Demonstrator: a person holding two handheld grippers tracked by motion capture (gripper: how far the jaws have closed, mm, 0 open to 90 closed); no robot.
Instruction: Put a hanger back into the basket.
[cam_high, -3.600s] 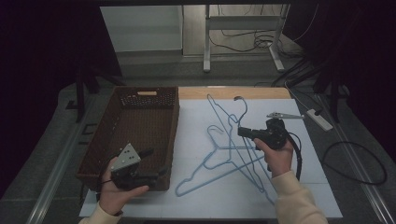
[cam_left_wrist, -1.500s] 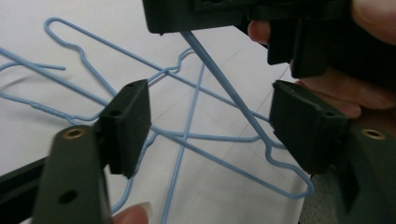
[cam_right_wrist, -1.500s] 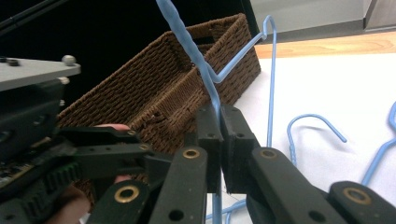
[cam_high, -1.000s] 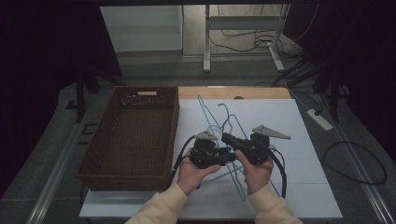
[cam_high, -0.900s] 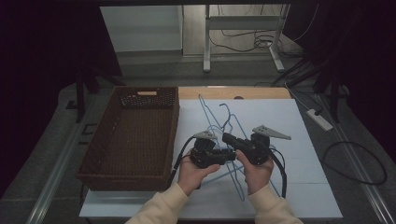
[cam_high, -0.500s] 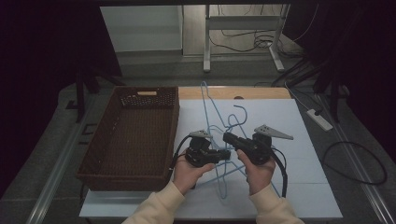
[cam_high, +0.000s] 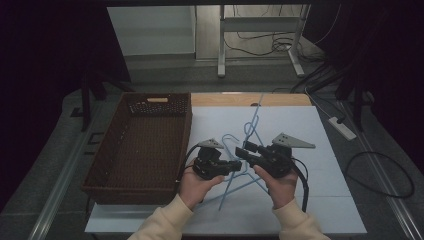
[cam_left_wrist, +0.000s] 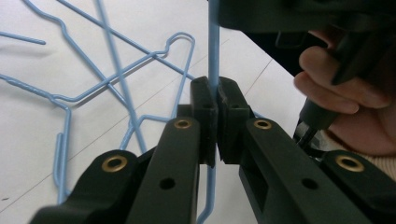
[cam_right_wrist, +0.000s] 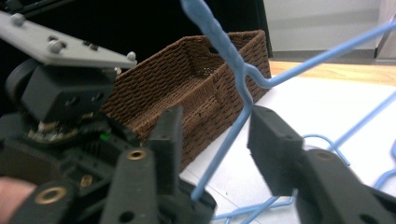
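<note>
In the middle of the tabletop, just right of the basket, the two grippers met over a pile of blue wire hangers. The left gripper was closed on one hanger; its pads pinched the thin wire, which ran straight up between them. In the high view this hanger stood lifted and tilted, its top pointing to the far side, while the other hangers lay flat on the white sheet. The right gripper had its jaws apart, one on each side of the same wire, just below the twisted neck, and did not yet clamp it.

The hanger looked light and quite stiff, but the coated wire is thin and smooth, so I think it may turn or slip in a hold at a single point. A second hold near the neck, where the wire is doubled, should stop the swinging. The hooks may also catch on the others when the hanger is raised.

Some things were hard to make out. The hands covered the lower part of the lifted hanger in the high view, so I could not tell whether it was free from the pile. How many hangers lay there was also unclear, because the wires crossed each other.
</note>
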